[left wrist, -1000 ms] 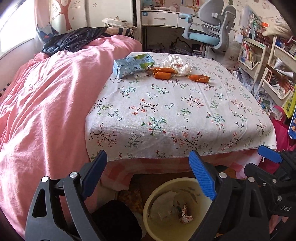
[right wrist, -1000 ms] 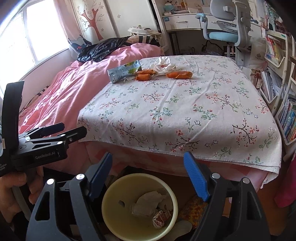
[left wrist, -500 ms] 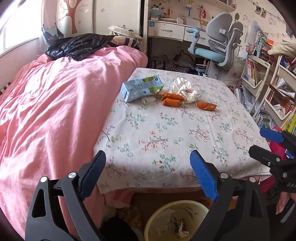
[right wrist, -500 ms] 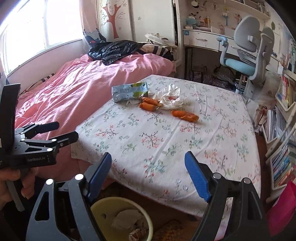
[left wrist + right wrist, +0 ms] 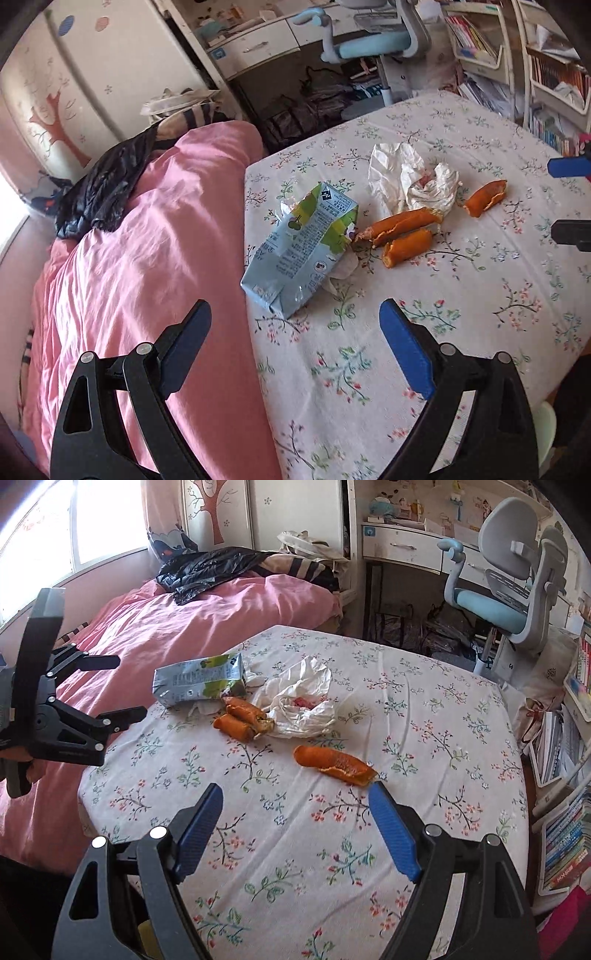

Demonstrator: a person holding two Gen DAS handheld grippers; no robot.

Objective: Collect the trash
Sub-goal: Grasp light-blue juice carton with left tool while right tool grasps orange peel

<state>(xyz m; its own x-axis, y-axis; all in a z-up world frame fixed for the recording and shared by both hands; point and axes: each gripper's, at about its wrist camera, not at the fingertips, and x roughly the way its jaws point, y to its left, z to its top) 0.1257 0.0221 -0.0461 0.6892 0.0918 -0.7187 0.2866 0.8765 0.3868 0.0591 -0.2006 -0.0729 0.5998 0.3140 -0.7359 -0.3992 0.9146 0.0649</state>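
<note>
floral cloth (image 5: 424,738) covers the table, all trash sits on it, spots given relative to the carton. pink duvet (image 5: 184,635) butts the cloth edge on the carton's far-left side w/ a black bag (image 5: 214,568) on top further back. desk chair (image 5: 509,590) well beyond the table.

left gripper (image 5: 295,350): jaws spread wide, nothing between them, hovering just short of the carton's near end. right gripper (image 5: 295,830): jaws also wide apart, empty, over the cloth; one blue pad sits just beside the lone peel.

carton (image 5: 303,243): crushed blue-green drink box lying on its side at the cloth's edge by the duvet. crumpled white wrapper (image 5: 299,701) just right of carton, w/ sth pink inside. small tissue scrap (image 5: 341,271) tucked under carton's edge.

two orange peel pieces (image 5: 242,720) touching each other, betw carton & wrapper, one abutting the carton corner. lone peel (image 5: 334,760) further right of carton, apart from the rest.
</note>
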